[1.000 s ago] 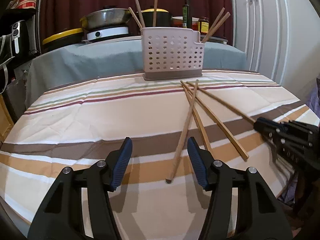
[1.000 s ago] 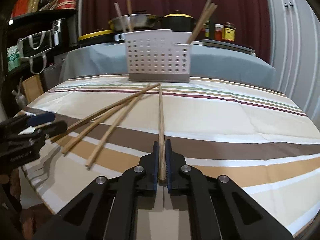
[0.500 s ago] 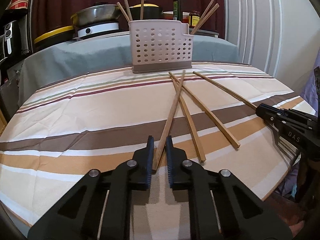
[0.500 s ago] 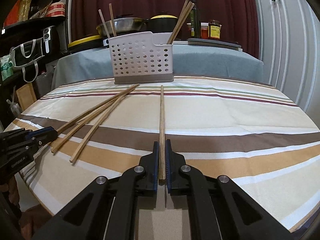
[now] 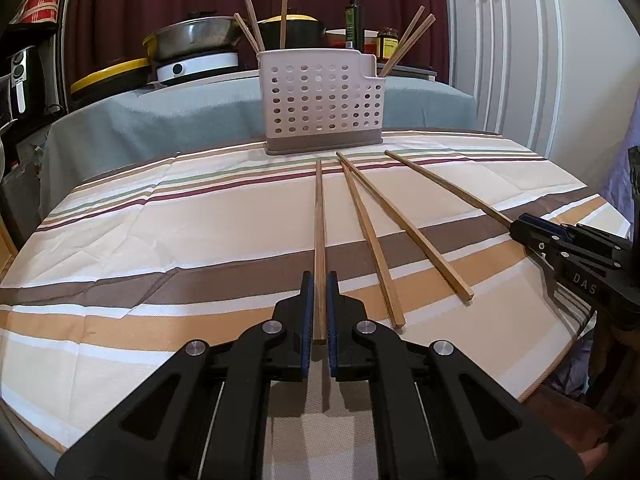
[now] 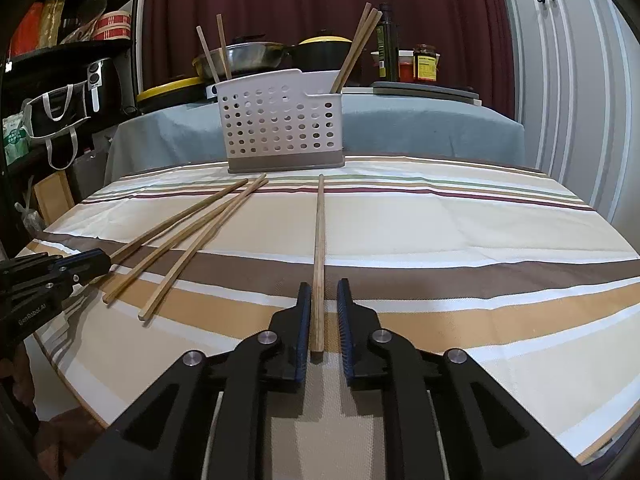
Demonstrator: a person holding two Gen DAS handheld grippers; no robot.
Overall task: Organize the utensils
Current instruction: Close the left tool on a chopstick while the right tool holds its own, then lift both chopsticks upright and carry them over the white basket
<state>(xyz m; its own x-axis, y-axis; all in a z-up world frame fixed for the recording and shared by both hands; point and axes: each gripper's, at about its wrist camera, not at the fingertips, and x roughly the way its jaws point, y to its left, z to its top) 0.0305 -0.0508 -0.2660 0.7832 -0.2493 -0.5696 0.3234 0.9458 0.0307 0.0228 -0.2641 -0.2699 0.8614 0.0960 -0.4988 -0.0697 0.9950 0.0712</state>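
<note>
Shut on a wooden chopstick (image 5: 319,220), my left gripper (image 5: 319,280) holds its near end, with the stick pointing at the white perforated caddy (image 5: 320,104). Two loose chopsticks (image 5: 370,236) lie to its right on the striped tablecloth. A fourth chopstick (image 5: 448,188) runs to my right gripper (image 5: 536,232). In the right wrist view my right gripper (image 6: 323,284) stands slightly open, and that chopstick (image 6: 319,240) lies between its fingers with a gap on the right. The caddy (image 6: 280,124) holds several upright chopsticks. My left gripper (image 6: 80,264) shows at the left.
Behind the round striped table (image 5: 160,240) a grey-covered counter (image 5: 160,120) carries pots, a cooker and bottles. Dark shelves (image 6: 60,60) with bags stand at the left, white cabinet doors (image 6: 560,80) at the right. The table edge curves close to both grippers.
My left gripper went from open to shut on a chopstick and now holds it straight toward the caddy. My right gripper's fingers have parted a little around its chopstick.
</note>
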